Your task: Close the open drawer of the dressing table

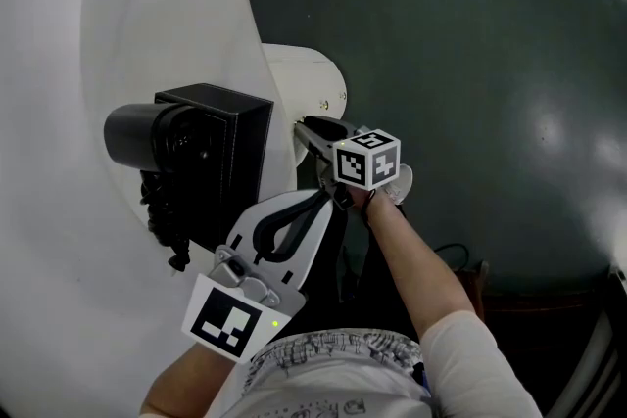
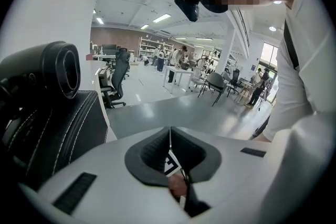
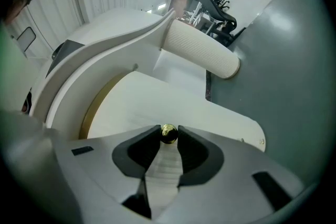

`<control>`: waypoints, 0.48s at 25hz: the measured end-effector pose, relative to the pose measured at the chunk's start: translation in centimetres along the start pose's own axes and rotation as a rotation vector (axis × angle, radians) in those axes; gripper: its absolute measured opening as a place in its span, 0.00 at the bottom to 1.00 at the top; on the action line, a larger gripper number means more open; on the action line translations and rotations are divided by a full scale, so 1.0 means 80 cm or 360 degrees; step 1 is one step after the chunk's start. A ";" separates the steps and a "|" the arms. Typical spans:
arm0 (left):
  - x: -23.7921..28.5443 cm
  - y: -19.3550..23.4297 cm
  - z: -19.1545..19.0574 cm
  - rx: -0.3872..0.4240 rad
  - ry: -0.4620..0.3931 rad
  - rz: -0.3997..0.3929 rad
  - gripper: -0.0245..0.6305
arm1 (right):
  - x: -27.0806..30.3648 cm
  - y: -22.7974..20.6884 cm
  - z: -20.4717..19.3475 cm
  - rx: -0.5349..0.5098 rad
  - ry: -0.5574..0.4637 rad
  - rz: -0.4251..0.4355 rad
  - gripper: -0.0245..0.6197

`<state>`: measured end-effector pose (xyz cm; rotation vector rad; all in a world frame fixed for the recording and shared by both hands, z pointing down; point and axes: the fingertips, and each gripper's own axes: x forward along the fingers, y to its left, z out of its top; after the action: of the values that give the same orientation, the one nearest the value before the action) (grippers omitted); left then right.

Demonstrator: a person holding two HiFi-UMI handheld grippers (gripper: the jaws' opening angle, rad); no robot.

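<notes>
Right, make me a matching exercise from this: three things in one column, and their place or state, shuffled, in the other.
Things:
1. gold knob
2. black case
3. left gripper

Place or state:
A. on the white tabletop
B. jaws together, nothing in them
C. between the jaws of the right gripper

Pairs: 1-C, 2-A, 3-B.

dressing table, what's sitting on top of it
A black box with a black cylindrical device next to it, on the dressing table. The tabletop beneath them is covered.
</notes>
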<state>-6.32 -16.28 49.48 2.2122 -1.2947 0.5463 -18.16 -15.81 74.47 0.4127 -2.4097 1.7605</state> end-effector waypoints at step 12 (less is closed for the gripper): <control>-0.011 0.007 0.000 -0.0022 -0.0029 0.0004 0.07 | 0.009 0.002 -0.004 0.0003 0.0020 -0.0030 0.21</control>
<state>-7.19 -15.95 49.09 2.2094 -1.3064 0.5181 -18.91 -15.60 74.62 0.4223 -2.3881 1.7522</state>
